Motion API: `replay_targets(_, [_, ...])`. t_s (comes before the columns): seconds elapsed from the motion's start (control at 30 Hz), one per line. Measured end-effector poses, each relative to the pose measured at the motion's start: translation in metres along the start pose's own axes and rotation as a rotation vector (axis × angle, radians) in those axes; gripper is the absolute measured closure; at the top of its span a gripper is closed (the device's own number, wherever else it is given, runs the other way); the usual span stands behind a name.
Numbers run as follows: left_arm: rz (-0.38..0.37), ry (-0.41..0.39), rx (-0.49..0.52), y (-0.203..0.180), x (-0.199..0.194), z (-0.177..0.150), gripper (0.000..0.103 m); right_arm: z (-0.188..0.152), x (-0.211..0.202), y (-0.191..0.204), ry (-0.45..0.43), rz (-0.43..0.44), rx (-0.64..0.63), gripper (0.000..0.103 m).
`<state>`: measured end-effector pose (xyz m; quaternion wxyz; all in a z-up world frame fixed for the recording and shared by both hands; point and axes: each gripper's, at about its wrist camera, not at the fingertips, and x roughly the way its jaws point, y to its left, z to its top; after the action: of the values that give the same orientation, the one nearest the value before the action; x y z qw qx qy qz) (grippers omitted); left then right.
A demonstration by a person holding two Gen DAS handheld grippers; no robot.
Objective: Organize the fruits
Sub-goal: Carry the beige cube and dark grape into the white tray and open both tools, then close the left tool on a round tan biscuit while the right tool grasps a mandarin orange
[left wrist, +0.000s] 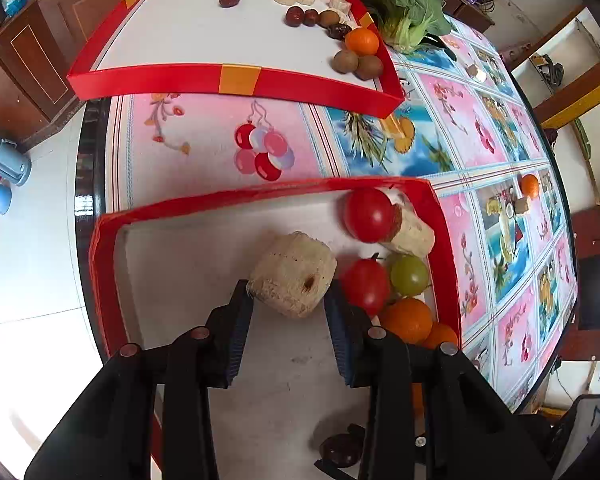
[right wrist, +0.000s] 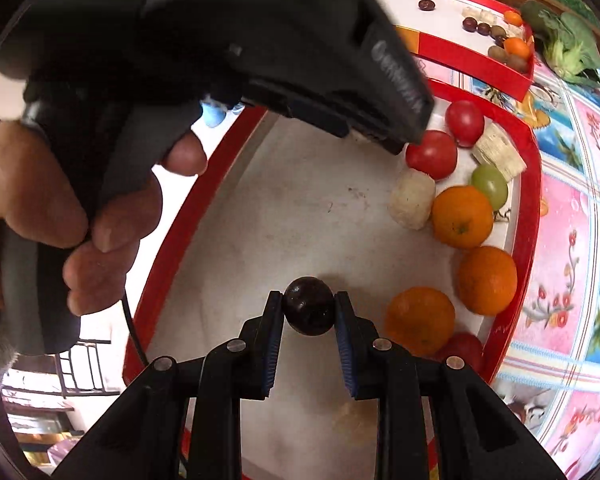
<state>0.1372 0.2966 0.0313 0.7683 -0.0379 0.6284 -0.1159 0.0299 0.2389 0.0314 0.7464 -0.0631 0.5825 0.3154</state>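
1. Right gripper [right wrist: 309,312]: jaws pinching a dark round fruit [right wrist: 309,311], held just above the near tray [right wrist: 188,216] floor, near-centre.
2. Left gripper [left wrist: 288,300]: jaws closed on a beige cut chunk [left wrist: 294,274], at the middle of the same tray, beside the fruit pile.
3. Near tray, right side: oranges [right wrist: 462,217], tomatoes [right wrist: 432,155], one green grape [right wrist: 490,186] and two more beige chunks [right wrist: 412,199] bunched together, touching along the right wall. Left half of the floor is bare.
4. Loose on the tablecloth [left wrist: 204,136] right of the tray: a small orange [left wrist: 530,185] and a beige piece just beside it. Not sorted yet.
5. Far tray [left wrist: 236,78]: kiwis [left wrist: 345,61], orange, dark dates [left wrist: 295,16] and beige pieces cluster at its right edge; one dark fruit sits alone, well apart.
6. Leafy greens [left wrist: 404,12] lie just beyond the far tray's right corner.
7. Judgement: mid-task. Both trays are partly filled, two items are in hand, strays are left on the table. Can't tell which tray takes what.
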Motion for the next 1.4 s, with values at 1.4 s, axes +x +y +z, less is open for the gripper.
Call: replay_targets(1.4, [0.124, -0.075, 0.102, -0.054, -0.039, -0.033, 0.052, -0.058, -0.096, -0.086, -0.179, -0.049, 0.310, 0.054])
